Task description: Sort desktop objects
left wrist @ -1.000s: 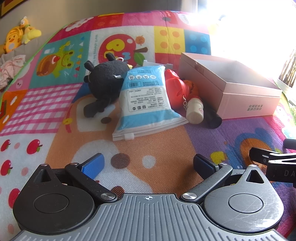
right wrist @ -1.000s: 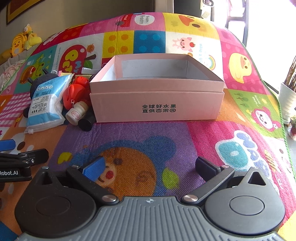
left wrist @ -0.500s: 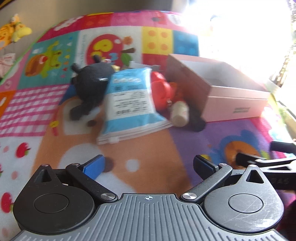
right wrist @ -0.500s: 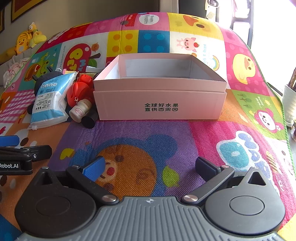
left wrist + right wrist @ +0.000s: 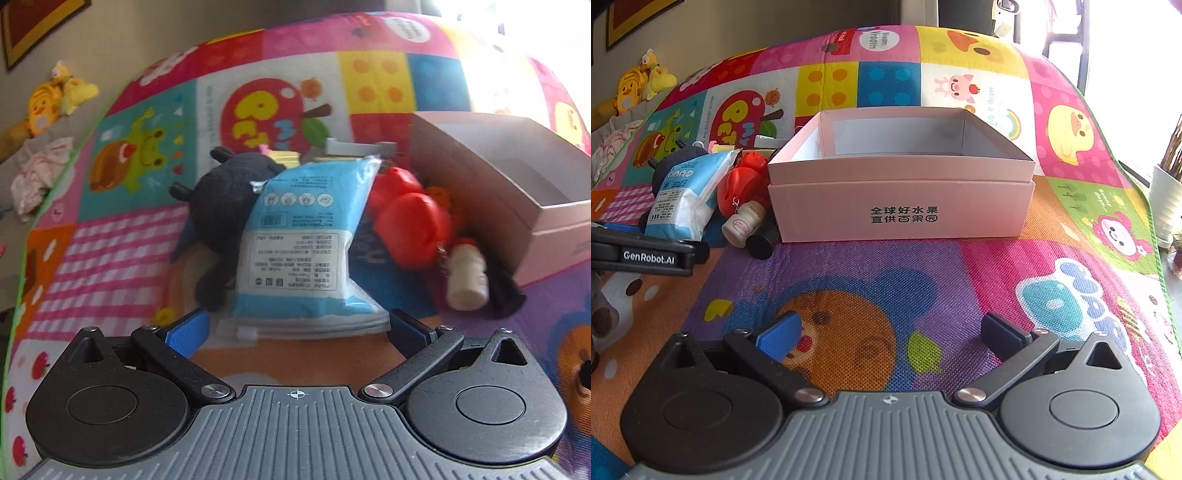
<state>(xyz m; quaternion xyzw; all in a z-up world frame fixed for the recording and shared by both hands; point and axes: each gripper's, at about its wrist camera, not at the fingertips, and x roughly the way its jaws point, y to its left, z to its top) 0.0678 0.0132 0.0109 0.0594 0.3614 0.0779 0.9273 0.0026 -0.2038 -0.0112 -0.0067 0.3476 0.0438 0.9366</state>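
Note:
A blue and white packet (image 5: pixel 303 254) lies on the play mat, leaning on a black plush toy (image 5: pixel 225 206). My left gripper (image 5: pixel 295 330) is open, its fingers at either side of the packet's near edge. Right of the packet lie a red toy (image 5: pixel 410 225), a small white bottle (image 5: pixel 467 280) and a black cylinder (image 5: pixel 506 295). An open, empty pink box (image 5: pixel 901 195) stands to the right. My right gripper (image 5: pixel 890 332) is open and empty over the mat in front of the box. The packet (image 5: pixel 683 199) and left gripper (image 5: pixel 642 251) also show in the right wrist view.
A flat grey item (image 5: pixel 360 147) and a yellow item (image 5: pixel 284 158) lie behind the pile. Yellow plush toys (image 5: pixel 635 85) and pink cloth (image 5: pixel 37 173) sit beyond the mat's far left edge. A white plant pot (image 5: pixel 1165 203) stands off the mat at the right.
My left gripper has moved forward to the blue and white packet, whose near edge now lies between the open fingers. My right gripper has stayed about where it was.

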